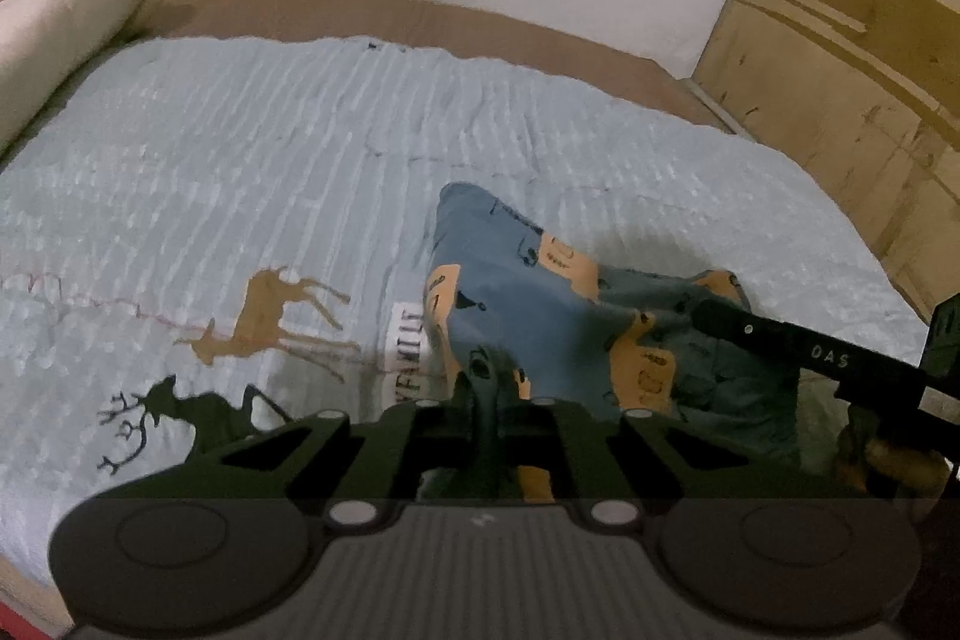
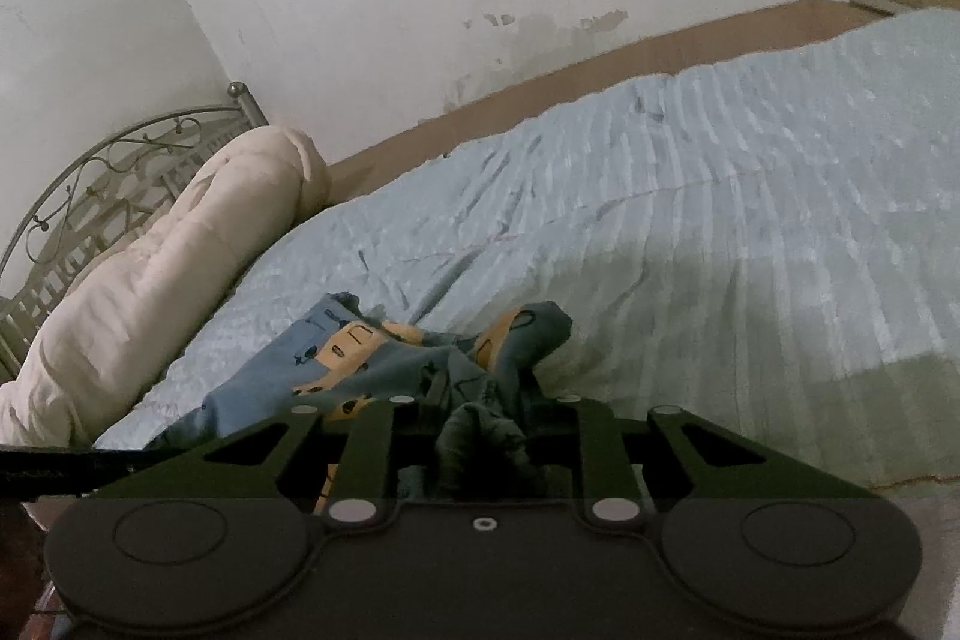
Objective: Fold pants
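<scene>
While both grippers pinch pants (image 1: 510,292): left gripper (image 1: 483,370) view alone shows deer print left of jaws; right gripper (image 2: 480,424) view alone shows headboard (image 2: 90,184)

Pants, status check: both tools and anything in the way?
Left tool shut on pants. Right tool shut on bunched cloth too. Pants crumpled on blue bedspread, unfolded. Nothing in the way.

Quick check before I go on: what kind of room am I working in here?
Most likely a bedroom. The pants lie on a bed covered by a light blue quilt, a rolled cream comforter sits at one end, and a scrolled metal headboard stands against the white wall.
</scene>
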A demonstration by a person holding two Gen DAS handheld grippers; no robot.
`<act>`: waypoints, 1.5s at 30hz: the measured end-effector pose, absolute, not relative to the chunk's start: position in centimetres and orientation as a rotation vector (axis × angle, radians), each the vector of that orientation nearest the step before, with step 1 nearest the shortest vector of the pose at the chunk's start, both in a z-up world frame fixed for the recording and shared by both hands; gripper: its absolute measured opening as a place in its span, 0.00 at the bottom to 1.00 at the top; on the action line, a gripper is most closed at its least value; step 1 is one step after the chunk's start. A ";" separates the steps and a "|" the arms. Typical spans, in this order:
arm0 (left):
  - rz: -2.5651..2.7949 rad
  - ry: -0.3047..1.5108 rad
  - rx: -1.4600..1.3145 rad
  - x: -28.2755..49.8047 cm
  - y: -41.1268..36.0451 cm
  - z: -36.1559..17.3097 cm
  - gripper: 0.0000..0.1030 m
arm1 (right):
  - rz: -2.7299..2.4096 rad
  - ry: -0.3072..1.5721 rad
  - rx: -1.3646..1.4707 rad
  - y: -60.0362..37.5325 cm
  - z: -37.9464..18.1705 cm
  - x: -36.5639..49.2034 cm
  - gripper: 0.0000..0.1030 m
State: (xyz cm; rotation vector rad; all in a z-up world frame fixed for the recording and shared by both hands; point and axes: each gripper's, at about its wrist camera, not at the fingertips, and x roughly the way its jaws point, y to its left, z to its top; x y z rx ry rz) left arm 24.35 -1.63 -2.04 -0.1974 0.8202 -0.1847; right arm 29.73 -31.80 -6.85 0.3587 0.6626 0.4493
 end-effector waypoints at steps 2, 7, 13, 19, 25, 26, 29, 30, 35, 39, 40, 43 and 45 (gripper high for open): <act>-0.195 0.807 -0.191 24.3 -1.7 -1.6 0.05 | 0.447 0.648 0.346 -31.7 -6.5 29.5 0.19; -0.213 0.765 -0.195 25.0 -1.7 -0.4 0.05 | 0.448 0.605 0.330 -31.4 -5.2 29.1 0.17; -0.174 0.679 -0.268 27.9 -2.1 0.5 0.05 | 0.437 0.548 0.285 -30.3 -3.5 31.7 0.15; -0.128 0.635 -0.254 31.3 -2.7 0.0 0.05 | 0.439 0.522 0.235 -29.0 -2.5 36.4 0.13; -0.074 0.613 -0.292 33.6 -1.7 -0.6 0.05 | 0.423 0.498 0.219 -28.4 -2.1 39.9 0.13; -0.068 0.621 -0.293 34.0 -1.6 -0.9 0.05 | 0.424 0.508 0.218 -28.2 -2.3 40.5 0.13; -0.057 0.656 -0.296 34.7 -1.7 -2.0 0.05 | 0.420 0.559 0.202 -27.6 -3.5 41.8 0.13; -0.054 0.667 -0.295 34.8 -1.7 -2.4 0.05 | 0.418 0.571 0.199 -27.4 -3.9 42.0 0.13; -0.036 0.698 -0.292 34.9 -1.4 -3.4 0.06 | 0.385 0.606 0.221 -27.8 -5.2 42.6 0.16; -0.028 0.730 -0.288 35.0 -1.2 -3.7 0.18 | 0.339 0.616 0.198 -28.1 -5.5 42.5 0.29; -0.028 0.737 -0.288 34.9 -1.2 -3.7 0.31 | 0.327 0.617 0.198 -28.2 -5.5 42.2 0.33; -0.027 0.737 -0.281 34.5 -1.3 -3.3 0.56 | 0.306 0.617 0.198 -28.7 -5.6 41.5 0.51; -0.028 0.731 -0.274 34.2 -1.4 -3.0 0.67 | 0.288 0.608 0.192 -28.9 -5.6 40.8 0.68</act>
